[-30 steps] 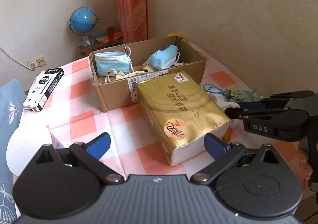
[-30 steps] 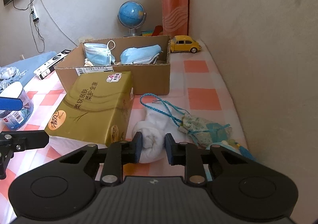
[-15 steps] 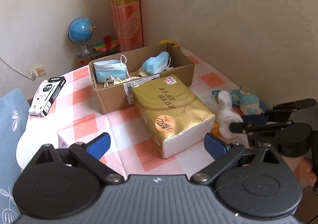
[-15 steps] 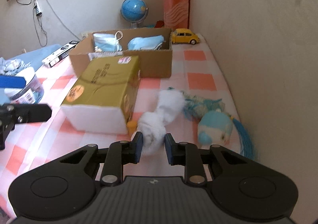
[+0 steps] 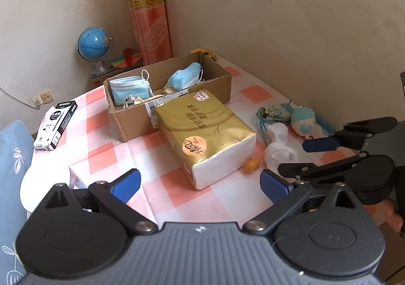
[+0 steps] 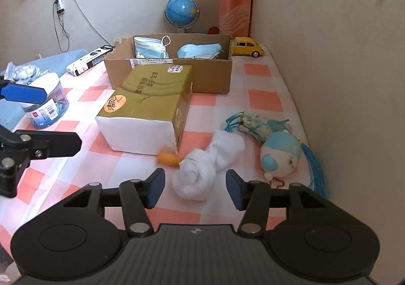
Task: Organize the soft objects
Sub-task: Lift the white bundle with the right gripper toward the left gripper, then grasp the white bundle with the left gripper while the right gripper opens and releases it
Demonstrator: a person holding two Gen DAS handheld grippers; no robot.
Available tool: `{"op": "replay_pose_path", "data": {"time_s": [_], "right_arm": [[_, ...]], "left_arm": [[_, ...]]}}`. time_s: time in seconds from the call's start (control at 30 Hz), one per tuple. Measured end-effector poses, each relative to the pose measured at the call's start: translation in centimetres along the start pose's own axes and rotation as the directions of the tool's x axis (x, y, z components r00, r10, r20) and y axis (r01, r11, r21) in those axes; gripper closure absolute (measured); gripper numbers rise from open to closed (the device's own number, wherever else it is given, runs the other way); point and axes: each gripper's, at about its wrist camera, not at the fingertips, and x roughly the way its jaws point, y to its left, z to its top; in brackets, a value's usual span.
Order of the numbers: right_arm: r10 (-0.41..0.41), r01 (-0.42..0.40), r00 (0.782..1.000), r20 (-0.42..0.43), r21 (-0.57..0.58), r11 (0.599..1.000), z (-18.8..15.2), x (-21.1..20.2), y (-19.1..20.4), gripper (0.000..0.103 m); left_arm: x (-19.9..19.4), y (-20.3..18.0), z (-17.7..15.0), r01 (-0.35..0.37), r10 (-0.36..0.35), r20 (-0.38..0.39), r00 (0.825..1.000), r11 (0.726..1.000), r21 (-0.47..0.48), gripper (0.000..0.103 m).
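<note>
Our right tool [image 6: 195, 187] just opening, pads clear of the white cloth bundle [image 6: 202, 171] lying between them on the checked surface [image 6: 263, 100], our left tool [image 5: 200, 181] wide and empty, gold tissue pack [image 5: 205, 130] just ahead

We are holding both tongs angled downward, side by side. Our right tongs [image 6: 195, 187] have just been opening, and their blue pads [image 6: 155, 187] are now standing apart, pressing on nothing; a white bundle is lying just ahead of the gap, untouched by either pad. Our left tongs [image 5: 200, 185] are standing wide open with nothing between their blue fingertips [image 5: 127, 183]. In the left wrist view, our right tongs are reaching in from the right edge.
</note>
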Motion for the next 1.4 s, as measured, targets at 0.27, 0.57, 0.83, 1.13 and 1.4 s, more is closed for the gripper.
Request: {"op": "replay_pose_path", "data": {"time_s": [0.27, 0.57, 0.83, 1.13, 1.4], "right_arm": [[-0.009, 0.007, 0.999, -0.039, -0.039, 0.999, 0.3, 2.1, 0.8, 0.051], [0.056, -0.058, 0.996, -0.067, -0.035, 0.998, -0.4, 1.2, 1.7, 0.062], [0.09, -0.092, 0.995, -0.035, -0.067, 0.993, -1.0, -0.7, 3.1, 0.033], [0.022, -0.024, 0.999, -0.033, -0.067, 0.997, -2.2, -1.0, 1.8, 0.011], [-0.021, 0.014, 0.998, -0.061, -0.12, 0.993, -4.2, -0.4, 1.2, 0.009]], "left_arm": [[0.9, 0.1, -0.3, 0.015, -0.015, -0.024, 1.0, 1.0, 0.009, 0.003], [1.2, 0.2, -0.6, 0.022, -0.022, -0.038, 0.999, 1.0, 0.011, 0.003], [0.9, -0.1, -1.0, 0.052, -0.051, -0.036, 0.998, 0.998, 0.02, 0.003], [2.2, -1.1, -1.4, 0.154, -0.152, -0.052, 0.987, 0.988, 0.017, 0.004], [4.5, -2.7, -1.5, 0.218, -0.218, -0.096, 0.971, 0.976, -0.005, 0.004]]}}
